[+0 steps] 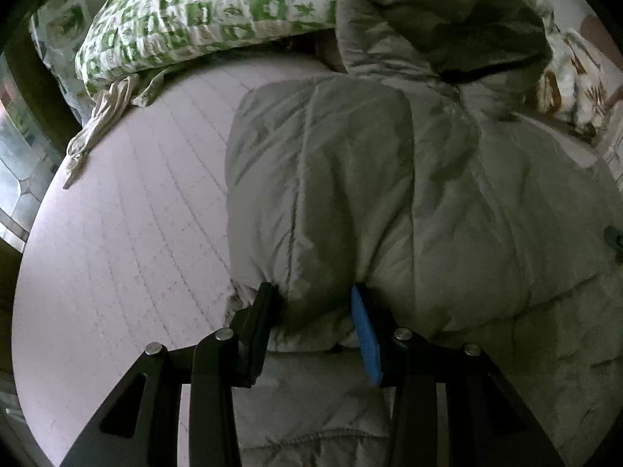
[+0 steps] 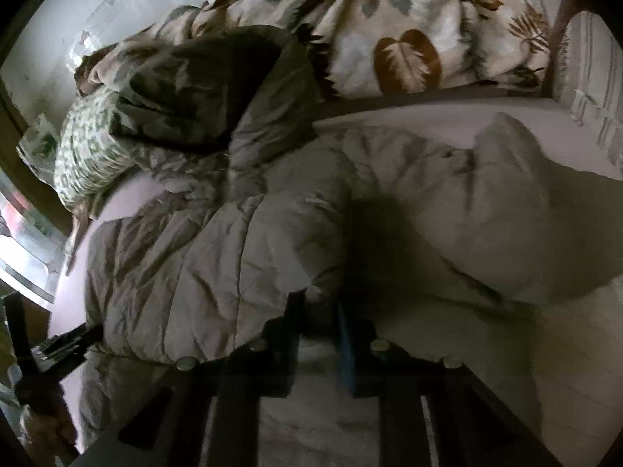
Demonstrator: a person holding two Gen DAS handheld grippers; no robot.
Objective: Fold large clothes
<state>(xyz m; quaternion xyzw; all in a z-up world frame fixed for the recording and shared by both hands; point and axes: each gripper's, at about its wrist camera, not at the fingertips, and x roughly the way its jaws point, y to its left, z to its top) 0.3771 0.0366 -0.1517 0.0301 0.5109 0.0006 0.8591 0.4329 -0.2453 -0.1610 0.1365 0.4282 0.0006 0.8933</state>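
A large grey-green puffer jacket [image 1: 350,179] lies on the bed, hood toward the pillows. My left gripper [image 1: 315,292] is shut on a thick folded part of the jacket, which bulges between its black and blue fingers. In the right wrist view the jacket [image 2: 218,257] fills the middle. My right gripper [image 2: 321,303] is blurred and dark, its fingers around a fold of the jacket edge; it looks shut on it. The left gripper shows at the lower left of the right wrist view [image 2: 66,344].
The pale pink quilted mattress [image 1: 128,233] lies bare on the left. A green-and-white patterned pillow [image 1: 210,11] is at the head. A leaf-print duvet [image 2: 405,35] is bunched at the far side. A window is at the far left.
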